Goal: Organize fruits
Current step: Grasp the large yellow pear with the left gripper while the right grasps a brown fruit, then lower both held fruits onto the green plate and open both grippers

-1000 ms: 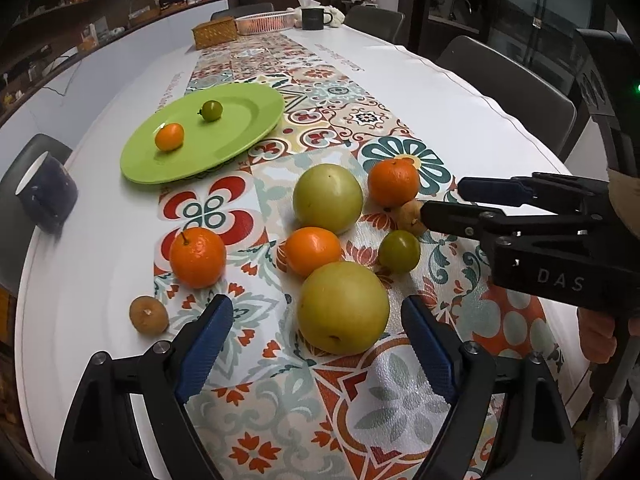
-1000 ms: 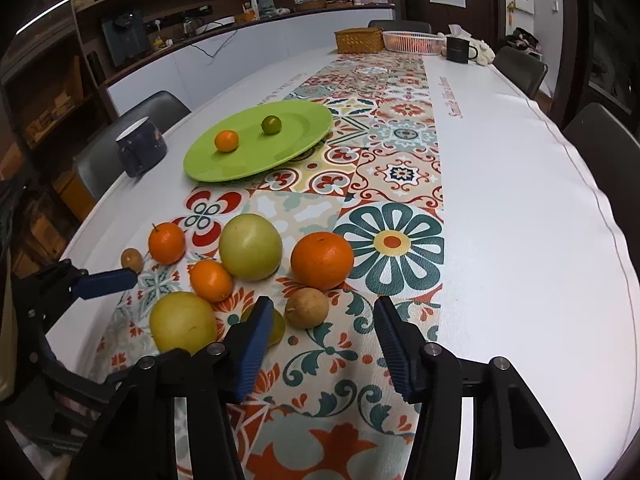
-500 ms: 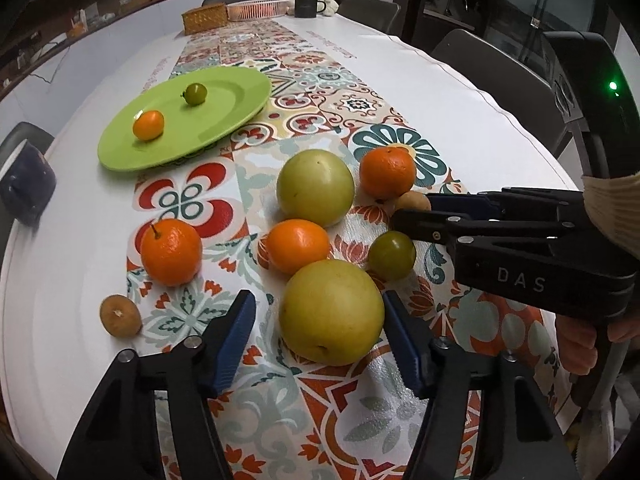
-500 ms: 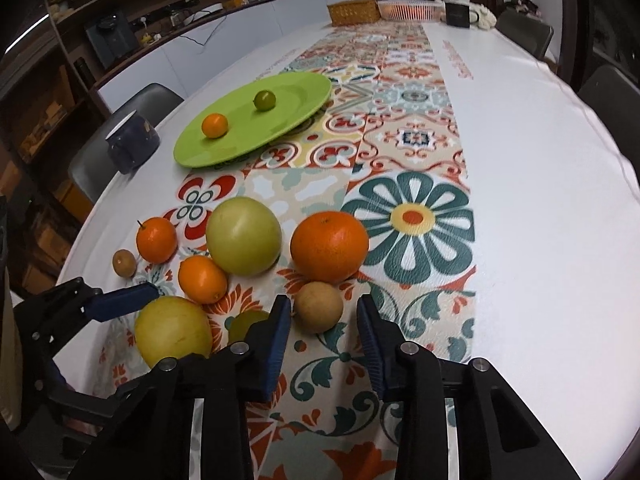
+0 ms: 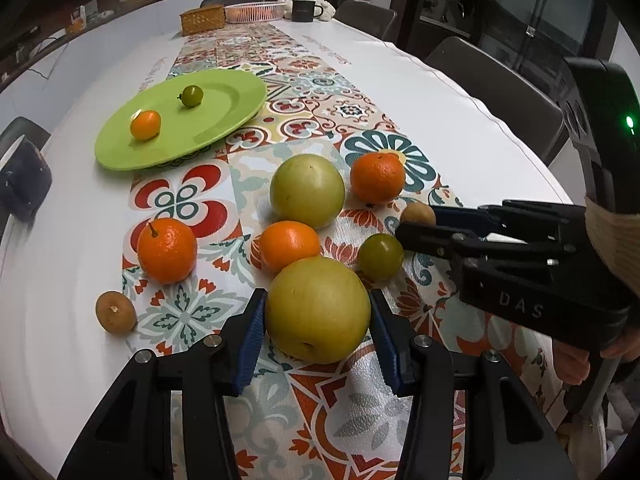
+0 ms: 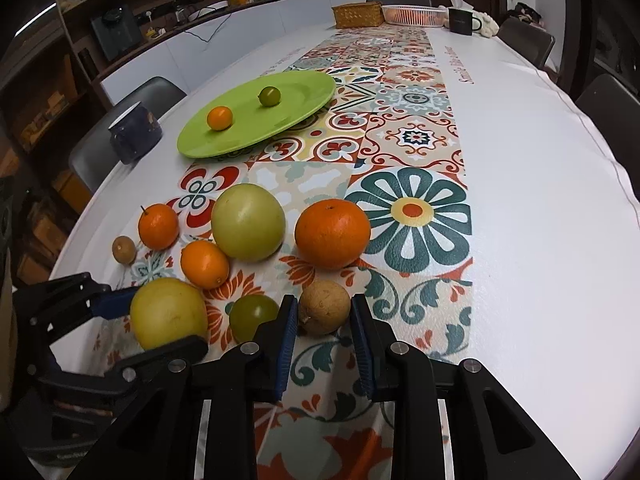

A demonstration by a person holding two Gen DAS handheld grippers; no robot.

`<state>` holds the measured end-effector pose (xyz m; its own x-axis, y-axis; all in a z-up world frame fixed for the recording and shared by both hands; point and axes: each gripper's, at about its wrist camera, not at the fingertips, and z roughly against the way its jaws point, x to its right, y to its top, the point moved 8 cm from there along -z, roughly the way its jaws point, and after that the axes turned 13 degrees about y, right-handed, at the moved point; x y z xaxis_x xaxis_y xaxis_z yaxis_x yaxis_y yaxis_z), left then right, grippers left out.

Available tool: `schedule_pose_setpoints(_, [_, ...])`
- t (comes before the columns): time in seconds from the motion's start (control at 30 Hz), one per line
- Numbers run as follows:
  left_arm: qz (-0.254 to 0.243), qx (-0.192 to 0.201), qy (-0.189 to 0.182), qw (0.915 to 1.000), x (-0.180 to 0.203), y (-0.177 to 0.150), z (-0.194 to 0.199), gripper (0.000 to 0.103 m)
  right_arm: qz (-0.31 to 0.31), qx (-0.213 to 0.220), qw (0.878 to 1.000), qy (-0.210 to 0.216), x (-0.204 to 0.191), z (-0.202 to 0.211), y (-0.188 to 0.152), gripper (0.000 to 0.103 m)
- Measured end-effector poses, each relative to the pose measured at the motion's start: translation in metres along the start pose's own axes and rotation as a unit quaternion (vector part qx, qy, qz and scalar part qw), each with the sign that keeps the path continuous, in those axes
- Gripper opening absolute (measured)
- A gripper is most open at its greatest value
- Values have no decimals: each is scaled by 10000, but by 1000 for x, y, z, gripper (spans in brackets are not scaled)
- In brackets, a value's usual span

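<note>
Several fruits lie on a patterned runner. My left gripper [image 5: 317,332] has its blue pads on both sides of a large yellow pear [image 5: 318,310], touching it as it rests on the runner. My right gripper [image 6: 324,334] straddles a small brown fruit [image 6: 324,307], its pads very close to it or just touching. A green plate [image 5: 180,120] further back holds a small orange [image 5: 145,124] and a small green fruit [image 5: 191,96]. A second green-yellow pear [image 5: 307,191], three oranges [image 5: 377,178] and a green fruit [image 5: 380,257] lie between.
Another small brown fruit [image 5: 116,312] lies at the runner's left edge. A dark mug [image 6: 135,132] stands left of the plate. A wicker box [image 6: 358,16], a basket [image 6: 414,14] and a black mug [image 6: 462,20] stand at the far end. Chairs line the right side.
Both grippers moved forward and narrowed. The left now brackets the yellow pear, the right now brackets the small brown fruit.
</note>
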<state>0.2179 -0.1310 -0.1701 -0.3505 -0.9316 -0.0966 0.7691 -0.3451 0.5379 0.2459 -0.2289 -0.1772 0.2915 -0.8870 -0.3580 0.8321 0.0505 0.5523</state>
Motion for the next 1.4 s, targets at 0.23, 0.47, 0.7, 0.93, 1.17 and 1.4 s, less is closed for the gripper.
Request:
schedule_pose_setpoints(0.23, [25,273,-17,9996,-1,7,20,49,78,104,9999,-31,-9,13,-1,28])
schedule_pose_setpoints(0.47, [174,535,56,9984,-14,18,38,49,175,301,9994,29,-24,28,9,28])
schedule_pose_setpoints(0.7, [307,747,323,9962,-40,33,47,49,389,559,9976,82,-45,37,35,28])
schedule_pose_setpoints(0.93, [415,1018,536,9925,-69,55,55,49,633,736,9952,151,-65,34,69,28])
schedule_pose_setpoints(1.17, [524,1131,674,9899,-97,79,51,49,795,778,9935,231,-77,20,105,28])
schedule_pose_setpoints(1.4, [564,1099,682,9900,-119,105,33,49,907,684,9933,221,-82,-1,135,28])
